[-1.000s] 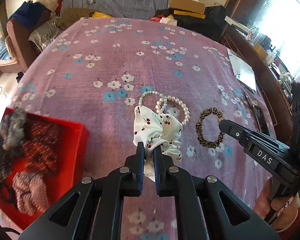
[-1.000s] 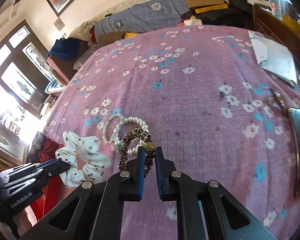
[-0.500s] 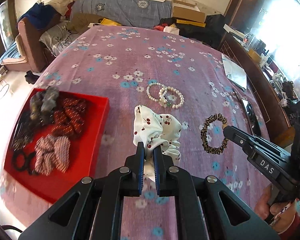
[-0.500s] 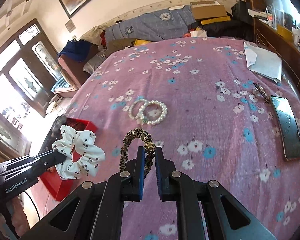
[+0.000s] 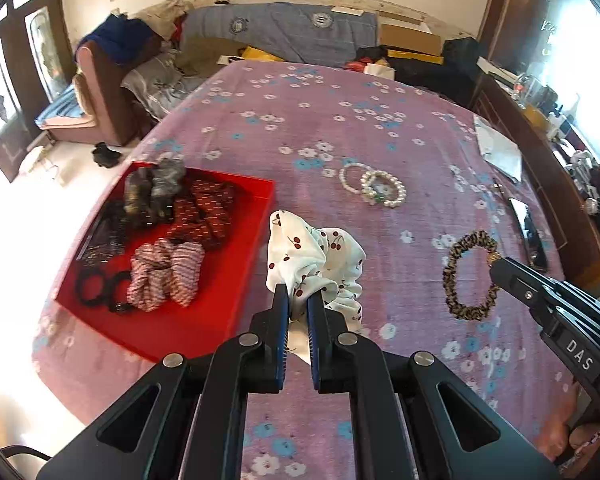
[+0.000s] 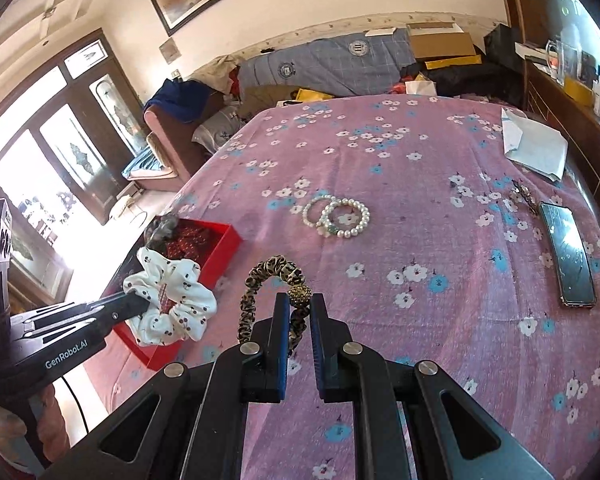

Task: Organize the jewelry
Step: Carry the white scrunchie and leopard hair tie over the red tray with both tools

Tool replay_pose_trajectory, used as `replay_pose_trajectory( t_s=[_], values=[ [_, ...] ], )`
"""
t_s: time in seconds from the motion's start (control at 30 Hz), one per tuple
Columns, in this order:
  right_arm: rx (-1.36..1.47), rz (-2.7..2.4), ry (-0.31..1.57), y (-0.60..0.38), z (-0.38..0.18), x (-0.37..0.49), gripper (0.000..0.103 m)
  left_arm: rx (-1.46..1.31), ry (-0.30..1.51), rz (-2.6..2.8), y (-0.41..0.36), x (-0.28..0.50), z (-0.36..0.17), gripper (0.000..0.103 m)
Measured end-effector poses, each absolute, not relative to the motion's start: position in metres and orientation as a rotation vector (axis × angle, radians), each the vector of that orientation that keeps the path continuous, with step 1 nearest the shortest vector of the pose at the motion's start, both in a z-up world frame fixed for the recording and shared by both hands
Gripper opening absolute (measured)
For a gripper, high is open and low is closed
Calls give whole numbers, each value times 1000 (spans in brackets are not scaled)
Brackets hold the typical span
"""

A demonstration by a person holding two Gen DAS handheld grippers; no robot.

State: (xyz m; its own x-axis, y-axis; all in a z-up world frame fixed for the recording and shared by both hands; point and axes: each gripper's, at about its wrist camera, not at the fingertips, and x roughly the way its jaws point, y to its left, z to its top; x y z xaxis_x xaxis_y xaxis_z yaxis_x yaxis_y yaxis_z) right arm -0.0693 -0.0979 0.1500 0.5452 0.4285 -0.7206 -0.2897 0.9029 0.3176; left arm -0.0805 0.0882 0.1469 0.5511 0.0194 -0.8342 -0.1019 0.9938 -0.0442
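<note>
The left gripper [image 5: 298, 300] is clamped on the cherry scrunchie [image 5: 316, 256], the right gripper [image 6: 298, 312] on the leopard scrunchie [image 6: 274, 280]; next, probably release both over the red tray [image 5: 204, 320].

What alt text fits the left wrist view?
The left gripper holds a white cherry-print scrunchie above a pink floral bedspread, beside a red tray of scrunchies. The right gripper holds a leopard scrunchie; pearl bracelets lie beyond.

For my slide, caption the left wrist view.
Left gripper lifts a cherry-print scrunchie beside the red tray of hair ties.
</note>
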Motion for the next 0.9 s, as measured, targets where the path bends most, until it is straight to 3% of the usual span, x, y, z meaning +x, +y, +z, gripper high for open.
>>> replay_pose_trajectory(
  t_s=[0.9],
  values=[
    [118,567,902,-26,154,-74,12,-68,1006,225,149,-97,147,9]
  ],
)
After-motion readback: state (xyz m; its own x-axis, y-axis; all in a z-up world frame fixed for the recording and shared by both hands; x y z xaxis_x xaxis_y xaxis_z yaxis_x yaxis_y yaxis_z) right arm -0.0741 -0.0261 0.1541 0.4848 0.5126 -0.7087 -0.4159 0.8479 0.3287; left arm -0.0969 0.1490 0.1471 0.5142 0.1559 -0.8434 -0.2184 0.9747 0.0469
